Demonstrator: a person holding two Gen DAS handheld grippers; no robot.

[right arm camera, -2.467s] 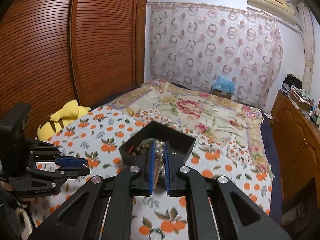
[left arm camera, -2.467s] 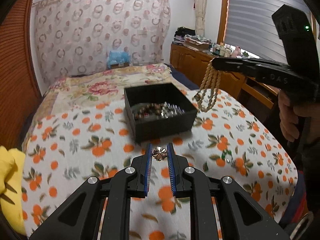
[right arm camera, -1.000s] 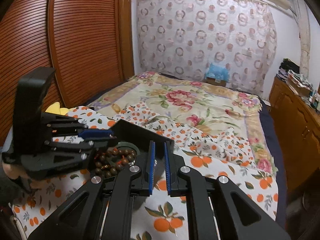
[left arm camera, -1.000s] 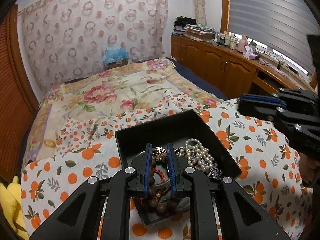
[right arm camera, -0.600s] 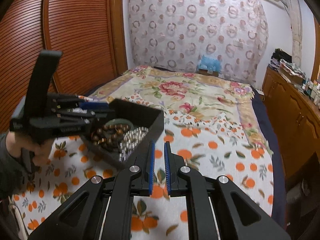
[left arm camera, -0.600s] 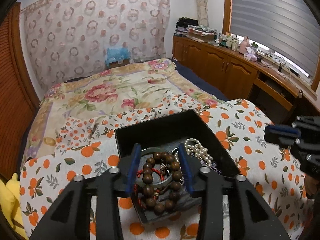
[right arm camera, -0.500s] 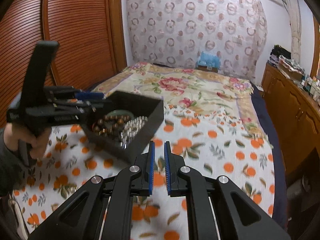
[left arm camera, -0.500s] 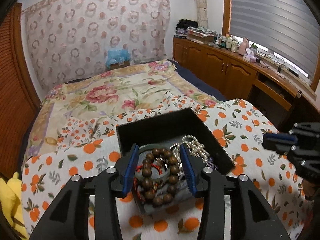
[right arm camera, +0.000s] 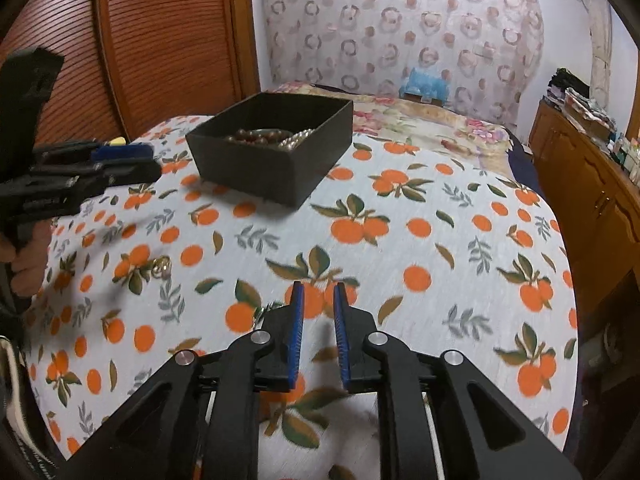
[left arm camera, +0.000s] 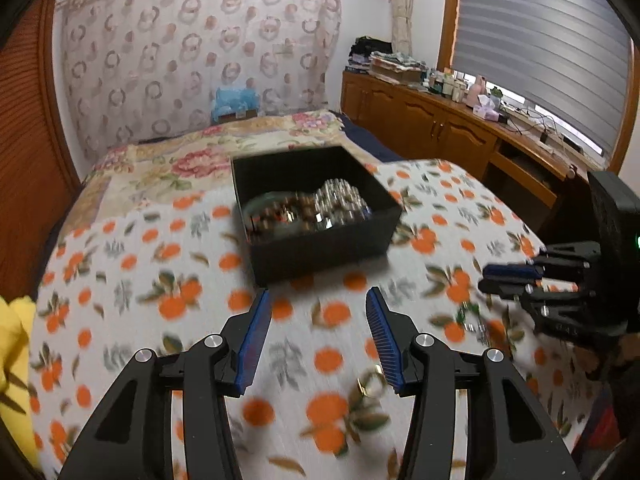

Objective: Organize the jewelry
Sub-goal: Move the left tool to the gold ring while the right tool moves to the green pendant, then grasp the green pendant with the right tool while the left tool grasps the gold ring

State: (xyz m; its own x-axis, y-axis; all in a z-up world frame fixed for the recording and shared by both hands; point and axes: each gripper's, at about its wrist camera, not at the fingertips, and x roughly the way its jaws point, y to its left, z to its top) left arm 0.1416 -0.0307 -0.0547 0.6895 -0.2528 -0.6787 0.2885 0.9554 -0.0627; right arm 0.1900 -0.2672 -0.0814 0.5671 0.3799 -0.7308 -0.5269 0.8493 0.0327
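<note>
A black open box [left arm camera: 320, 236] stands on the orange-print cloth and holds brown beads, pearls and a green bangle; it also shows in the right wrist view [right arm camera: 276, 168]. My left gripper [left arm camera: 318, 304] is open and empty, low over the cloth in front of the box. A small gold piece [left arm camera: 370, 380] lies on the cloth by its right finger; it also shows in the right wrist view [right arm camera: 162, 266]. A small green and silver piece [left arm camera: 474, 320] lies near my right gripper [right arm camera: 318, 292], which is open a little and empty.
The orange-print cloth [right arm camera: 440, 248] covers the near part of a bed. A yellow plush toy [left arm camera: 16, 360] lies at the left edge. Wooden cabinets [left arm camera: 440, 128] run along the right wall. A ribbed wooden wardrobe [right arm camera: 172, 40] stands to the left.
My left gripper let the gold flower piece go into the box, opened wide and drew back over the cloth. My right gripper dropped the pearls into the box earlier, moved down and opened slightly.
</note>
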